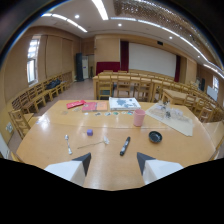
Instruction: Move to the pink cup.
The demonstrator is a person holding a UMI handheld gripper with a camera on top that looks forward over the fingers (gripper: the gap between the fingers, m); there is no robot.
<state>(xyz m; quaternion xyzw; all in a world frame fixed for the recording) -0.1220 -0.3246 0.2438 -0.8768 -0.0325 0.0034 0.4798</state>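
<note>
The jaws of the gripper (pixel 114 161) are held wide open with nothing in them, and the pink cup (pixel 139 118) is seen at one o'clock, far across bare table (pixel 50 142), past the black marker (pixel 125 145).

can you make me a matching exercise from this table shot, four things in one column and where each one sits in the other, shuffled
Things
1. pink cup
2. black marker
3. purple object
4. black dish

Places
A. just ahead of the open gripper, between its fingers' lines
B. far across the table, beyond the marker
C. beside the spoon, ahead of the left finger
D. ahead of the right finger, near the clear plastic sheet

Pairs: 1-B, 2-A, 3-C, 4-D
</note>
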